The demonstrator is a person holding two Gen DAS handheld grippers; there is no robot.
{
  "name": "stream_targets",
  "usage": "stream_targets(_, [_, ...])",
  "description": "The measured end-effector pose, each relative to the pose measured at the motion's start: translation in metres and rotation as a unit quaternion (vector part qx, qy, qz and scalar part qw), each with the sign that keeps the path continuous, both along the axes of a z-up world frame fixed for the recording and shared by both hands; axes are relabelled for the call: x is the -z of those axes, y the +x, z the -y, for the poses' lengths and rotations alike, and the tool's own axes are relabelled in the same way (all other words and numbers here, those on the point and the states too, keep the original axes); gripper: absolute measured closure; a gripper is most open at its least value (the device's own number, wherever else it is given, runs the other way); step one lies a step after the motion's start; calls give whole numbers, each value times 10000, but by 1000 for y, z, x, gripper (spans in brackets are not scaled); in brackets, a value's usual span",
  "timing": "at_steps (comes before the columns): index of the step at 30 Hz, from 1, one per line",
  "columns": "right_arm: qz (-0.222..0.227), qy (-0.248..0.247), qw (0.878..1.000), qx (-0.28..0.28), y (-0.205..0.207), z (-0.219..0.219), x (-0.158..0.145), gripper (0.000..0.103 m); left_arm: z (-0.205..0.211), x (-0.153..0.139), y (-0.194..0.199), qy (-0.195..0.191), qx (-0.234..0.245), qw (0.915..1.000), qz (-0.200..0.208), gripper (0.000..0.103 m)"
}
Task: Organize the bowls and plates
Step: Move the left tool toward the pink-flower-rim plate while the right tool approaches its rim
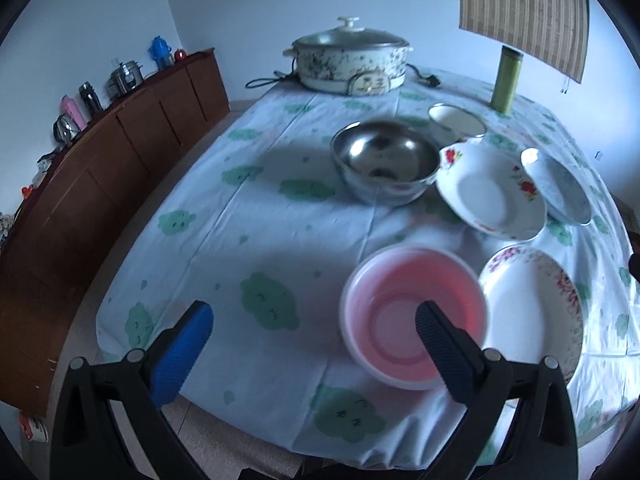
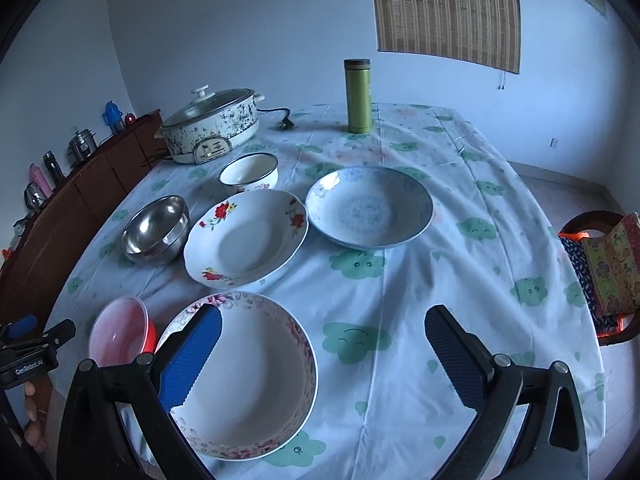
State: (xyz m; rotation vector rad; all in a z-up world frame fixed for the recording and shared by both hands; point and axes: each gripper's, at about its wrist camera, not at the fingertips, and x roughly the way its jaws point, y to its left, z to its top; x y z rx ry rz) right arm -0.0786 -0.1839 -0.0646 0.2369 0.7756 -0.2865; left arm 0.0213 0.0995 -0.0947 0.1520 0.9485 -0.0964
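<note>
Left gripper [image 1: 314, 322] spread wide, empty, above near table edge beside pink bowl [image 1: 414, 316]. Right gripper [image 2: 322, 332] likewise spread, empty, over pink-rimmed plate [image 2: 244, 376]. Rose plate [image 2: 246, 236], blue plate [image 2: 370, 208], steel bowl [image 2: 156, 230], small white bowl [image 2: 249, 172] spread apart on tablecloth [image 2: 460, 300]. Judgement: plastic bowl light; ceramics heavy, glazed, slippery, chip-prone. Pinch each at rim.

Pale walls [image 2: 240, 20] are enclosing the room, a bamboo blind [image 2: 446, 8] hanging ahead. A wooden sideboard [image 1: 100, 184] is running along the left wall, and a cushioned chair [image 2: 600, 272] is standing right of the table [image 2: 460, 280].
</note>
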Motion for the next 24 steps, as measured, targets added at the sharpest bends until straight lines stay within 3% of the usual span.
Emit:
stream_targets(3, [-48,29,9999,-104,5,-2,4,4,-4,4,6,-50,22,10000,-46,0])
stream_targets(7, [-208,89,9996,-159,15,-1,10,20,-5,4,13,-123,101,9999,16,0])
stream_targets(16, [-423,160,9989,153,33,12,22,21,12,-2,48,-355,596,9976,30,2])
stream_targets(18, [-463,157,9985,231,38,13,22,28,21,-6,58,-394,782,9961,61,3])
stream_targets(20, [-484,199,9982,278,43,16,22,28,26,-7,70,-428,896,9950,48,3])
stream_targets(24, [-479,190,9985,207,47,16,18,29,21,-1,86,-411,820,9957,-144,14])
